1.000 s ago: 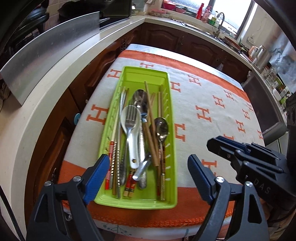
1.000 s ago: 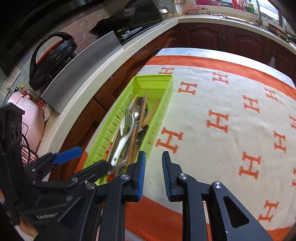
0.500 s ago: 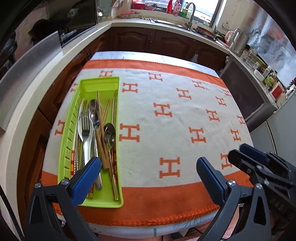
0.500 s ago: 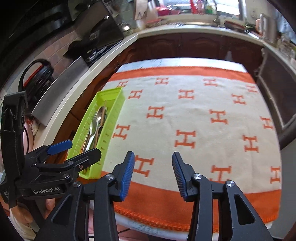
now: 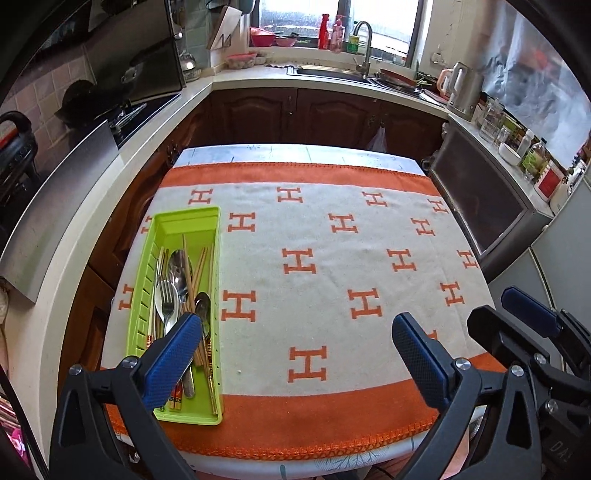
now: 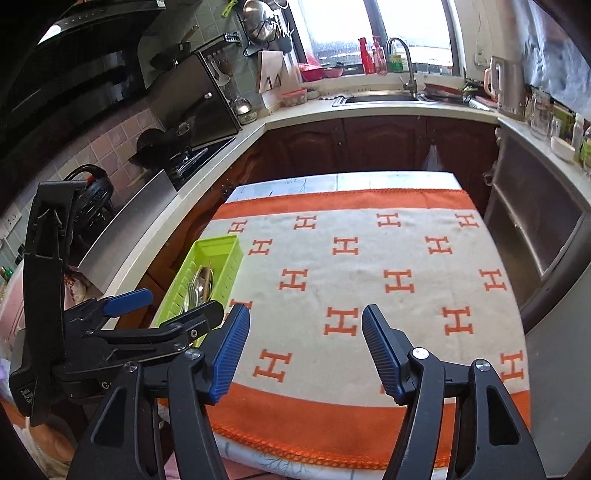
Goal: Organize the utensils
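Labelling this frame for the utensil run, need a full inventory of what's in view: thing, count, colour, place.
tray: 1, lime green, left side of the cloth, long side running away from the camera
utensils: mixed pile, exact count unclear; silver spoons and a fork, wooden chopsticks; inside the tray
cloth: 1, cream with orange H marks and orange borders, covering the table
kettle: 1, steel, back right counter
faucet: 1, chrome, at the sink under the window
red bottle: 1, window sill
left gripper: 1, black, blue pads, jaws wide, nothing between them
right gripper: 1, black, blue pads, jaws opening, nothing between them
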Demonstrator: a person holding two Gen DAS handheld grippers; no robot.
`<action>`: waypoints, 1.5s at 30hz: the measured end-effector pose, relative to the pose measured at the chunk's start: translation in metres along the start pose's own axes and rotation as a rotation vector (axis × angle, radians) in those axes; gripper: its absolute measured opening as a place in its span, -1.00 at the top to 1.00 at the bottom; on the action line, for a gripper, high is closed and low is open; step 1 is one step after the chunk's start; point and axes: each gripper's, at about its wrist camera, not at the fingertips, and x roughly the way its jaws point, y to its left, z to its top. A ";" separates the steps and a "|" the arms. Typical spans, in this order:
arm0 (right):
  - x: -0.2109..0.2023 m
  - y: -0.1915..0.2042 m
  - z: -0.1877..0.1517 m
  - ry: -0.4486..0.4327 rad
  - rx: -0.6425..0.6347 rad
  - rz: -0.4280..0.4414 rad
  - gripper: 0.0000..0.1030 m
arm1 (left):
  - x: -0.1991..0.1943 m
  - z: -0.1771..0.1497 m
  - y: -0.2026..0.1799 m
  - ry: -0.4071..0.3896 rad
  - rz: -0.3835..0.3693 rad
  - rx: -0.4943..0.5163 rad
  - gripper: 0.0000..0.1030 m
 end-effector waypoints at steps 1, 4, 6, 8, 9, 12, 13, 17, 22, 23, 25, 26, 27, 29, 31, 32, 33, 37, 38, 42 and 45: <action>-0.004 0.001 0.001 -0.006 -0.002 -0.002 -0.27 | -0.002 0.000 -0.001 -0.003 0.005 0.003 -0.98; -0.012 0.001 0.001 -0.016 0.000 -0.004 -0.29 | -0.008 -0.001 -0.004 -0.026 0.019 0.005 -0.98; -0.015 -0.001 0.000 -0.023 0.009 -0.007 -0.34 | -0.012 -0.003 -0.006 -0.040 0.029 0.005 -0.98; -0.019 -0.002 -0.002 -0.029 0.019 -0.016 -0.39 | -0.014 -0.003 -0.007 -0.043 0.034 0.005 -0.98; -0.020 -0.003 -0.003 -0.030 0.022 -0.020 -0.40 | -0.014 -0.004 -0.008 -0.043 0.036 0.006 -0.98; -0.023 -0.003 -0.006 -0.031 0.028 -0.035 -0.40 | -0.013 -0.004 -0.010 -0.033 0.037 0.010 -0.98; -0.023 -0.004 -0.007 -0.030 0.030 -0.039 -0.40 | -0.013 -0.004 -0.010 -0.030 0.035 0.009 -0.98; -0.023 -0.006 -0.009 -0.025 0.040 -0.043 -0.40 | -0.012 -0.004 -0.011 -0.025 0.035 0.009 -0.98; -0.022 -0.007 -0.008 -0.024 0.041 -0.043 -0.40 | -0.012 -0.005 -0.012 -0.030 0.045 0.014 -0.98; -0.022 -0.007 -0.008 -0.023 0.042 -0.042 -0.40 | -0.011 -0.005 -0.012 -0.028 0.045 0.013 -0.98; -0.022 -0.007 -0.008 -0.022 0.043 -0.041 -0.40 | -0.010 -0.005 -0.012 -0.024 0.047 0.013 -0.98; -0.022 -0.007 -0.008 -0.020 0.044 -0.041 -0.40 | -0.009 -0.005 -0.013 -0.021 0.049 0.013 -0.98; -0.022 -0.007 -0.008 -0.019 0.045 -0.041 -0.40 | -0.009 -0.006 -0.012 -0.019 0.049 0.012 -0.98; -0.021 -0.008 -0.009 -0.014 0.048 -0.041 -0.40 | -0.007 -0.006 -0.012 -0.014 0.050 0.010 -0.98; -0.018 -0.008 -0.010 -0.010 0.052 -0.039 -0.40 | -0.006 -0.007 -0.012 -0.012 0.051 0.009 -0.98; -0.016 -0.009 -0.010 -0.008 0.054 -0.039 -0.40 | -0.006 -0.007 -0.013 -0.011 0.052 0.008 -0.98; -0.015 -0.009 -0.011 -0.006 0.055 -0.038 -0.40 | -0.005 -0.008 -0.012 -0.010 0.053 0.008 -0.98; -0.011 -0.012 -0.013 0.002 0.066 -0.031 -0.40 | -0.003 -0.009 -0.015 -0.007 0.059 0.009 -0.98; -0.010 -0.012 -0.013 0.003 0.069 -0.029 -0.40 | -0.003 -0.009 -0.014 -0.008 0.058 0.010 -0.98; -0.007 -0.014 -0.015 0.004 0.075 -0.024 -0.40 | -0.002 -0.009 -0.014 -0.008 0.059 0.011 -0.98; -0.007 -0.015 -0.016 0.005 0.078 -0.021 -0.40 | -0.003 -0.009 -0.015 -0.008 0.058 0.011 -0.98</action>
